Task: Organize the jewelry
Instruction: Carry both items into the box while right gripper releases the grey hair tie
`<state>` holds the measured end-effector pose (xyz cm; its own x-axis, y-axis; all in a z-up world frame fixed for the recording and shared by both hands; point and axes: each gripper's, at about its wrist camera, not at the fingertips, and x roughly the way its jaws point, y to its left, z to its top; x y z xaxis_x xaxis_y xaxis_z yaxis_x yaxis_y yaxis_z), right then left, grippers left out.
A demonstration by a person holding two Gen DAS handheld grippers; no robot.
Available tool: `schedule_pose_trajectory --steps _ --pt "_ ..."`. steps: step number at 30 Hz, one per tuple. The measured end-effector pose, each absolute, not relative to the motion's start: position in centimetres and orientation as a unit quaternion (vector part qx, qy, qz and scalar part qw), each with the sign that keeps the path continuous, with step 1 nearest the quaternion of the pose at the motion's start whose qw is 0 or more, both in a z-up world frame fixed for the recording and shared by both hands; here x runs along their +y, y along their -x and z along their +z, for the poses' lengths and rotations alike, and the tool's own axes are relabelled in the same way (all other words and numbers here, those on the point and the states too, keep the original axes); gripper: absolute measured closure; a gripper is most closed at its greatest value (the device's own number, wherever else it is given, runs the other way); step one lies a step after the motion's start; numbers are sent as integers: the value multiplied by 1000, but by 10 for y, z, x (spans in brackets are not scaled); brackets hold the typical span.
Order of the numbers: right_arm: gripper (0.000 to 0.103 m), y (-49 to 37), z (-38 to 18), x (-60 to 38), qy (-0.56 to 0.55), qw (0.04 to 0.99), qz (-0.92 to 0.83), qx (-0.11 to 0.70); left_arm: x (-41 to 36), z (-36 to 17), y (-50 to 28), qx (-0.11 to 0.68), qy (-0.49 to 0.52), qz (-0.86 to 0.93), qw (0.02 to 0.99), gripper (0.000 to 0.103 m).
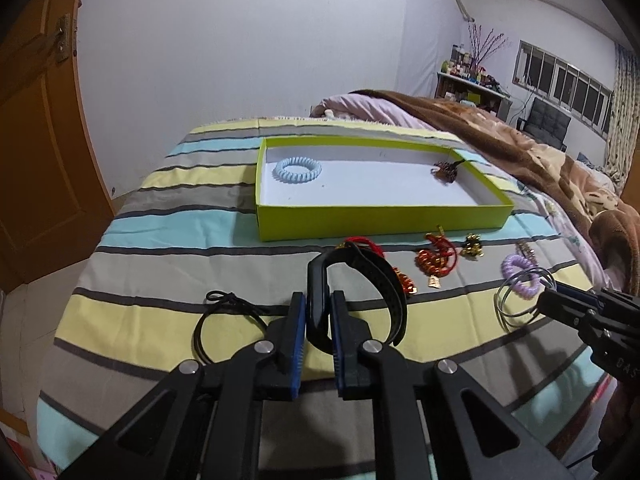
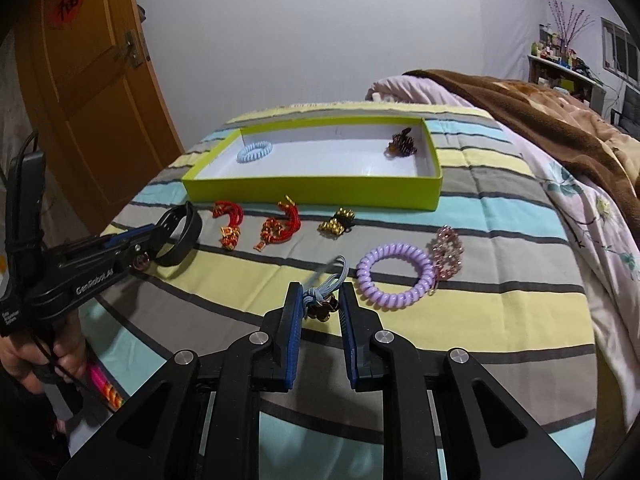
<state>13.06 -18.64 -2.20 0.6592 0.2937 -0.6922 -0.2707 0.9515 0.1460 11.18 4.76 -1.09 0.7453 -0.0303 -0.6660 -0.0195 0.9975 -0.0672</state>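
Both grabs made, transfer not started. Our left gripper [image 1: 318, 308] has its jaws clamped on the black wristband [image 1: 362, 288], pinching the strap; the rest of the loop sticks out ahead of the jaws. Our right gripper [image 2: 320, 300] has its jaws closed on the grey hair tie [image 2: 326, 286] with its small bells, knot sitting between the pads.

The green box [image 2: 312, 194] lies well ahead of both jaws on the bed [image 2: 520, 300], already holding the blue coil tie [image 2: 255, 152] and a brown clip [image 2: 402, 145]. Red bracelets [image 2: 230, 222], gold piece [image 2: 338, 222] and purple coil tie [image 2: 394, 276] lie between jaws and box, outside it.

Next, as we read it: lift both clear, carry forward over the near wall, release inside. Watch the dangling loops don't snag the red bracelets.
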Motion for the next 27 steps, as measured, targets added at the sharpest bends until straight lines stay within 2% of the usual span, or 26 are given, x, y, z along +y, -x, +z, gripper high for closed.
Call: schedule_pose_trajectory --steps 13,27 --pt "84 -121 9 -195 -12 925 160 344 39 20 -99 326 37 -4 945 90" --pt "84 -156 30 -200 -3 936 159 314 38 36 -126 307 33 -3 951 90"
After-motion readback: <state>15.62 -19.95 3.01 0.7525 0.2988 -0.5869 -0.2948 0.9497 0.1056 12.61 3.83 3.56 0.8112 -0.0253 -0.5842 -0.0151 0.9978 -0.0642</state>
